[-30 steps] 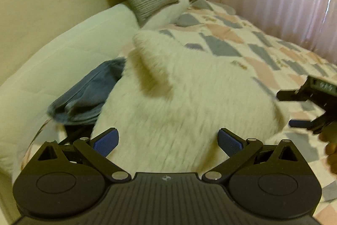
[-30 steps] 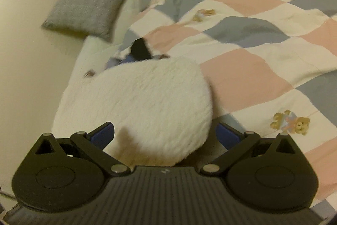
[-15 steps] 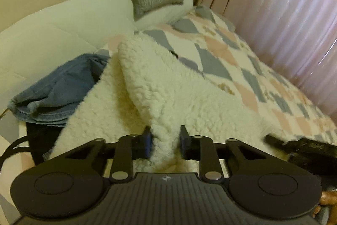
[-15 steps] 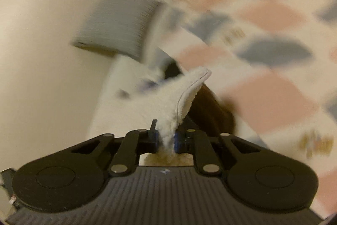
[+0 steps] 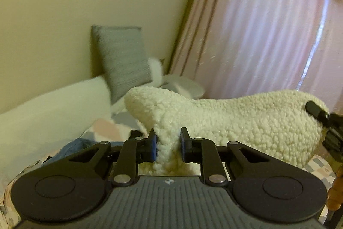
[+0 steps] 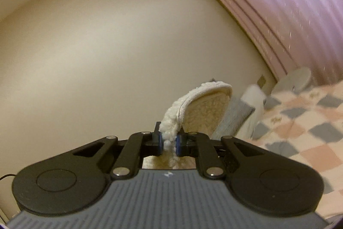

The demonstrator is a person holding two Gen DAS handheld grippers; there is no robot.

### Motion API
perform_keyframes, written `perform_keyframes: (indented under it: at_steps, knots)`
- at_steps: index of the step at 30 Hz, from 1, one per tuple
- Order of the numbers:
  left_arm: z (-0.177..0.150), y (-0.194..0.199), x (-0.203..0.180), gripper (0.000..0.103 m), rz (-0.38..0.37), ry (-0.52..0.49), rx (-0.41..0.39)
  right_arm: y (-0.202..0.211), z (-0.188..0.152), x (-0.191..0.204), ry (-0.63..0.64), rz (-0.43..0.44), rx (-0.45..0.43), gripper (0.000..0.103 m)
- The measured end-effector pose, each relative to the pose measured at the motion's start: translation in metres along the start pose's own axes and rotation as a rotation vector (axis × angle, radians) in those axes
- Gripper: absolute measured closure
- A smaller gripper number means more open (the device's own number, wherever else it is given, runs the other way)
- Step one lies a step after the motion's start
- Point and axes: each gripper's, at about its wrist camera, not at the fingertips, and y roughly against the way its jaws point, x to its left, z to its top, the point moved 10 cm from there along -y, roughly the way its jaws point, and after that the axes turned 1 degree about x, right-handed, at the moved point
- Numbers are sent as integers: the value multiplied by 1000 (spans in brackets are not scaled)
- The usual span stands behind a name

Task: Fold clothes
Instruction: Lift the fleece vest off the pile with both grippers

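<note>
Left wrist view, 1 fleece garment (image 5: 235, 119), 2 tongs clamped on it, left tongs (image 5: 167, 146), right tongs (image 6: 168, 143)

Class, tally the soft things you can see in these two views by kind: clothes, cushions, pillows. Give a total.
Clothes: 2, the white fleece garment and the blue denim garment
Cushions: 1, the grey cushion
Pillows: 1, the white pillow
Total: 4

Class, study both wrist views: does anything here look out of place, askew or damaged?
Nothing looks damaged. The fleece garment hangs bunched between the left gripper and right gripper. A blue denim item lies crumpled, unfolded, on the bed.
</note>
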Motion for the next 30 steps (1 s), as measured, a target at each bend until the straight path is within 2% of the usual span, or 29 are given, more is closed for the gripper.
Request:
perform_keyframes:
  at_steps: [5, 12, 16, 20, 23, 24, 26, 27, 29, 30]
  knots:
    - [-24, 50, -83, 84, -63, -50, 16, 100, 34, 9, 27, -62, -40, 92]
    - [-108, 75, -226, 84, -270, -67, 119, 272, 72, -26, 39, -269, -109, 92]
    - [-154, 76, -319, 84, -405, -63, 172, 365, 112, -32, 73, -379, -180, 92]
    - [-191, 91, -408, 82, -555, -37, 180, 426, 157, 9, 218, -411, -236, 92]
    - [-217, 109, -456, 80, -646, -20, 166, 430, 155, 41, 343, -411, -159, 92]
    - [-227, 115, -456, 77, -648, -15, 168, 430, 149, 49, 377, -413, -126, 91]
    - [-249, 120, -446, 69, -625, -15, 181, 422, 110, 47, 399, -426, -15, 89]
    - [-262, 120, -436, 67, -601, -19, 191, 420, 75, 42, 379, -425, 59, 83]
    - [-296, 113, -391, 67, -461, -46, 243, 421, -10, 29, 276, -388, 239, 63]
    - [-310, 109, -367, 66, -410, -36, 283, 422, -53, 23, 219, -369, 331, 57]
